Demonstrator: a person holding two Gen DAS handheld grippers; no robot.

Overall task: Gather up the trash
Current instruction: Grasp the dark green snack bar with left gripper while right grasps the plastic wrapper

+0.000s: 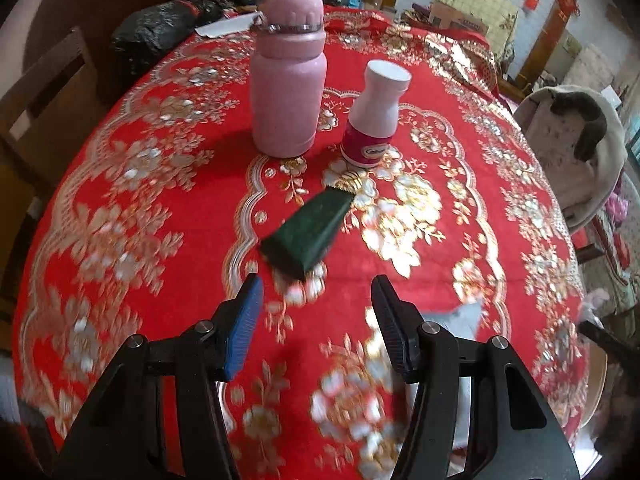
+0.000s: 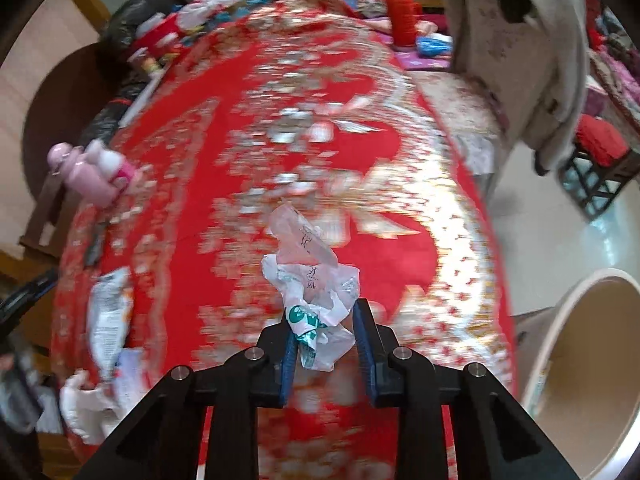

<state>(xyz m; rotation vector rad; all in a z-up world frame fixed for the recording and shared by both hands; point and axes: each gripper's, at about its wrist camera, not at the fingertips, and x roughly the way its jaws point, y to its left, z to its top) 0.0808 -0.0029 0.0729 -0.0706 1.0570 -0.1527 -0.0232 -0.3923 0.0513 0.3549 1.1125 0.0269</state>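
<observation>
In the right wrist view my right gripper [image 2: 324, 312] is shut on a crumpled white plastic wrapper [image 2: 316, 280] with green print, which it holds above the red floral tablecloth [image 2: 360, 92]. A round beige bin [image 2: 560, 320] stands open at the lower right, beside the table's edge. In the left wrist view my left gripper [image 1: 316, 284] is open with nothing between its fingers. A dark green packet [image 1: 308, 232] lies flat on the cloth just beyond its tips. A silver wrapper [image 2: 108, 312] and a crumpled white tissue [image 2: 84, 404] lie at the near left.
A pink flask [image 1: 288, 80] and a white bottle with a magenta label [image 1: 376, 116] stand upright behind the green packet. A black bag [image 1: 160, 28] and clutter line the far edge. A chair draped with a pale garment [image 1: 572, 136] stands at the right.
</observation>
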